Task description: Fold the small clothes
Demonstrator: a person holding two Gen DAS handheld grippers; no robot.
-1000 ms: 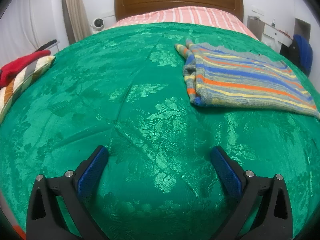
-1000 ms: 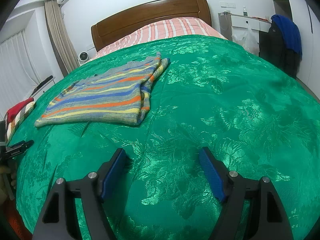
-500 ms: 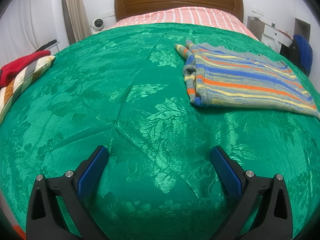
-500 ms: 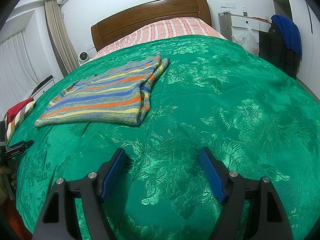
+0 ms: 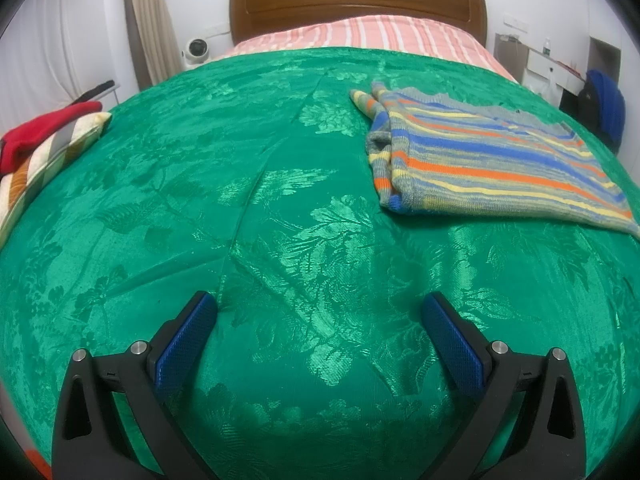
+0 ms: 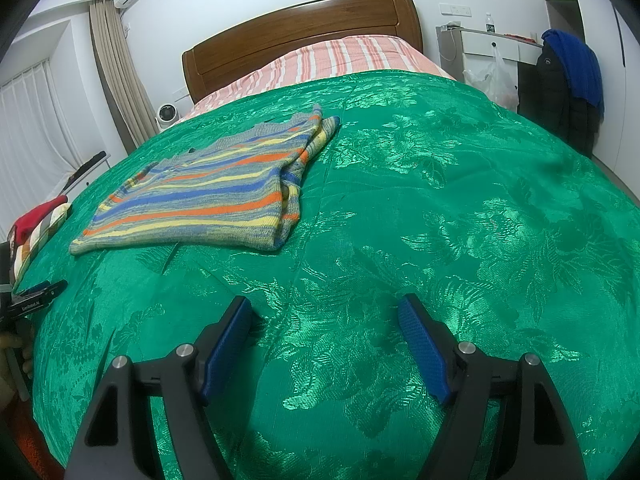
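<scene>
Both grippers wait empty over the bed, striped sweater lying apart

The left gripper [image 5: 318, 312] and right gripper [image 6: 324, 316] each hang with jaws spread wide, holding nothing, above bare green brocade bedspread [image 5: 240, 184]. The striped knit sweater [image 5: 484, 160] lies flat at about 1 o'clock in the left wrist view and 11 o'clock in the right [image 6: 208, 200], so it sits between the two and well ahead of them, sleeves already tucked in at the side nearer the headboard [image 6: 304, 36]; that spacing looks suited to gripping opposite edges for a further fold
</scene>
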